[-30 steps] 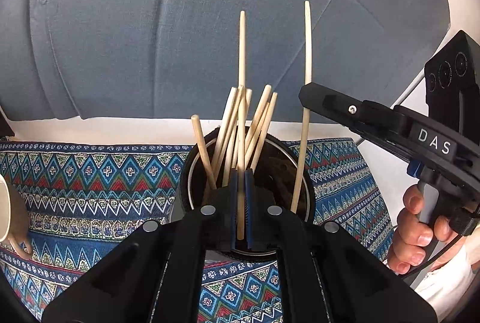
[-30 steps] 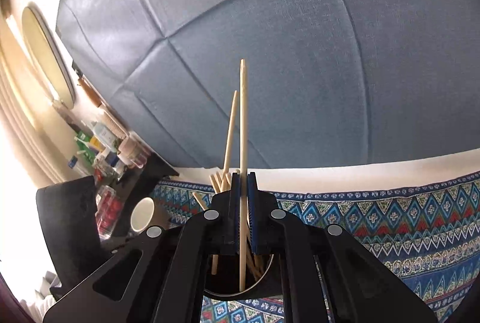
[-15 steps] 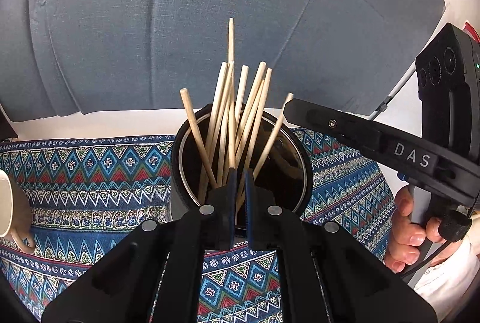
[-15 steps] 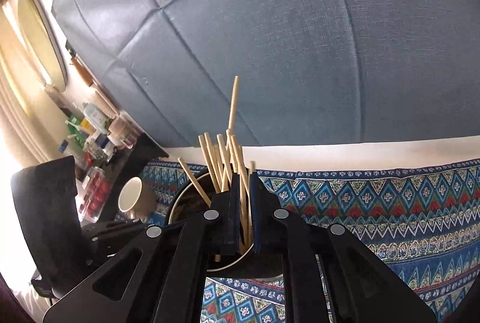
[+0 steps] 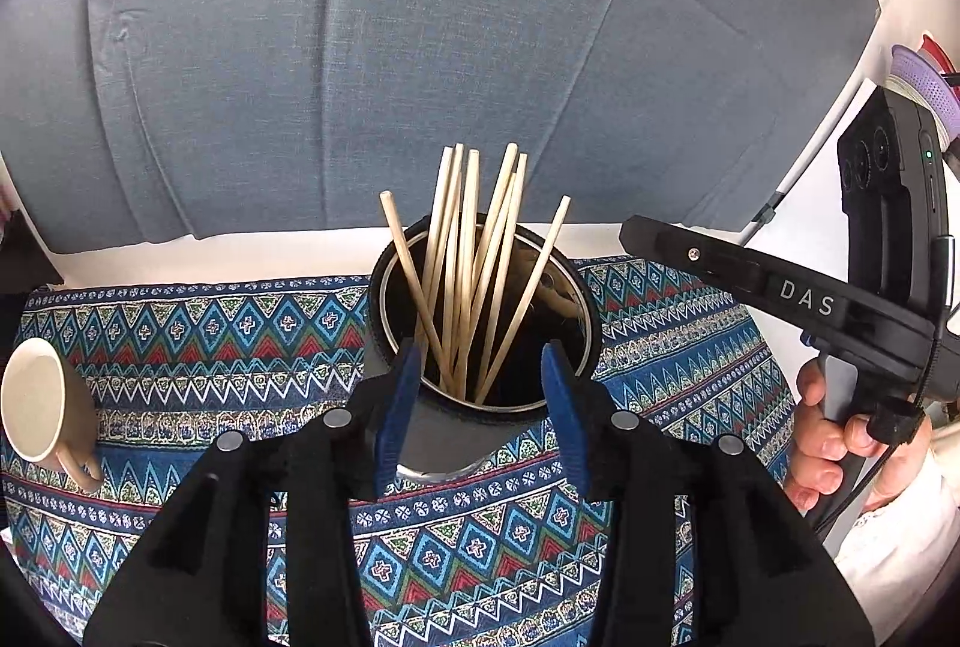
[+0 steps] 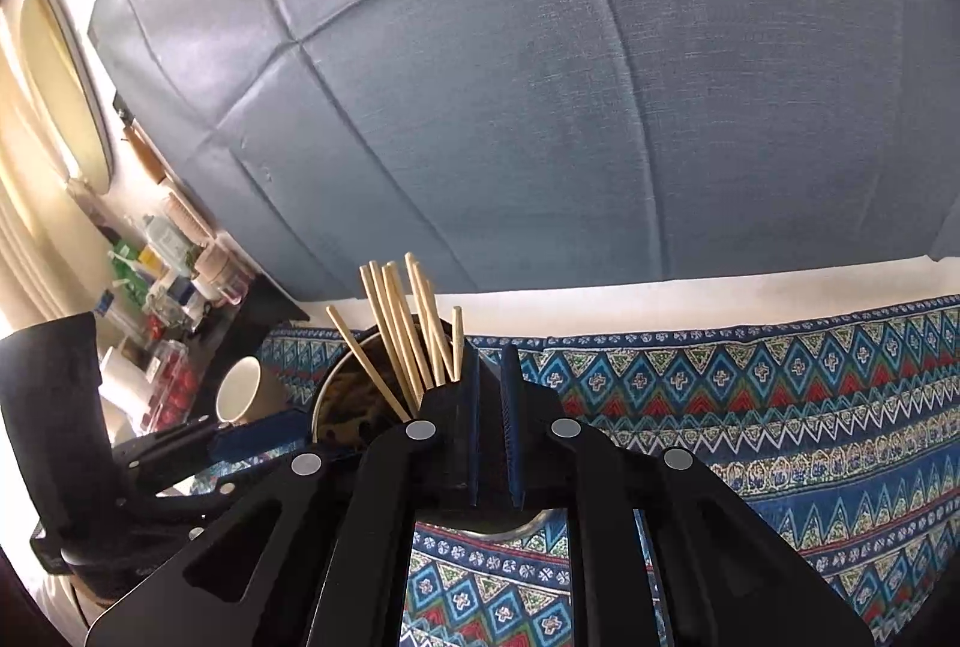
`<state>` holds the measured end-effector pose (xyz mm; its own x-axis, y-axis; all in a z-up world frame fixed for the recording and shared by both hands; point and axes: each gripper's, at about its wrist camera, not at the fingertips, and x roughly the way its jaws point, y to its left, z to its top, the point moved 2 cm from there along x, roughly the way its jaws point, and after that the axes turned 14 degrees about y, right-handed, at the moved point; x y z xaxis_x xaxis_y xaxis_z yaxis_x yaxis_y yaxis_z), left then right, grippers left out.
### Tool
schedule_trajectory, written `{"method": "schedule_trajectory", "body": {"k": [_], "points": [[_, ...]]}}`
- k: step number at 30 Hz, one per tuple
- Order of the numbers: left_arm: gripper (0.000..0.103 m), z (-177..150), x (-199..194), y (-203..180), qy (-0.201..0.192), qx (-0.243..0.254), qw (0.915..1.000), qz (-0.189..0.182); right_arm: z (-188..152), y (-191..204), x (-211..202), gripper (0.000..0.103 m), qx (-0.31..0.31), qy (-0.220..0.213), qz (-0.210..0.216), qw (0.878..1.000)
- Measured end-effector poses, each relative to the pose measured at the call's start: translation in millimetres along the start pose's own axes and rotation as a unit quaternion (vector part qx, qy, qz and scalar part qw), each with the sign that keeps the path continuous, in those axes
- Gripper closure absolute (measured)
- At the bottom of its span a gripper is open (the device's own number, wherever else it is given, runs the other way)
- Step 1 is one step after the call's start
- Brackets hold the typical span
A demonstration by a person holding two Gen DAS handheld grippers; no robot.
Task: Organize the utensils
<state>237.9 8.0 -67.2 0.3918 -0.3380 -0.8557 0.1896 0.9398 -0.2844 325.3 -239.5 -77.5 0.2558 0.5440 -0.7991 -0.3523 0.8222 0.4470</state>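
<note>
**Left wrist view: chopsticks standing in the holder**

Left wrist view, from the left edge we see a beige mug [image 5: 42, 401] on the patterned cloth [image 5: 180, 323]. At centre, our left gripper [image 5: 480, 377] is spread wide and holds nothing, its blue pads either side of the round holder [image 5: 585, 299]. The wooden chopsticks [image 5: 468, 263] stand fanned inside it. At the right edge, our right gripper [image 6: 489, 377] shows a narrow gap and nothing between its pads, just beside the holder's rim.
</note>
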Motion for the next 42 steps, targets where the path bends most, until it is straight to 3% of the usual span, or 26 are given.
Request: {"method": "schedule_trajectory", "body": {"k": [2,4,6,8,11,17,19,28,39,42], "points": [[0.050,-4,-3,2,-0.002,-0.002,0.9999,0.013,-4,0,-4,0.094,0.001,-0.001,0.000,1.000],[0.050,-10,-8,5,-0.007,-0.006,0.9997,0.022,-8,0,-8,0.091,0.001,-0.001,-0.004,1.000],[0.049,-16,-14,7,-0.011,-0.013,0.9993,0.033,-15,2,-13,0.073,-0.001,-0.001,-0.010,1.000],[0.041,-21,-21,9,-0.013,-0.018,0.9986,0.047,-23,5,-19,0.060,-0.007,-0.007,-0.022,1.000],[0.024,-32,-33,9,-0.026,-0.022,0.9967,0.074,-36,11,-30,0.047,-0.018,-0.014,-0.036,0.999],[0.011,-54,-55,8,-0.057,-0.031,0.9902,0.124,-62,18,-50,0.024,-0.021,-0.023,-0.052,0.998],[0.007,-61,-61,6,-0.058,-0.036,0.9899,0.124,-71,19,-54,0.019,-0.019,-0.020,-0.057,0.998],[0.006,-94,-72,14,-0.034,-0.101,0.9876,0.116,-114,26,-72,0.016,-0.008,-0.009,-0.076,0.997],[0.006,-135,-97,-10,-0.008,-0.107,0.9893,0.099,-155,53,-106,0.013,-0.018,-0.006,-0.091,0.996],[0.006,-143,-105,-23,-0.009,-0.094,0.9889,0.114,-165,58,-113,0.013,-0.012,0.004,-0.093,0.996]]}}
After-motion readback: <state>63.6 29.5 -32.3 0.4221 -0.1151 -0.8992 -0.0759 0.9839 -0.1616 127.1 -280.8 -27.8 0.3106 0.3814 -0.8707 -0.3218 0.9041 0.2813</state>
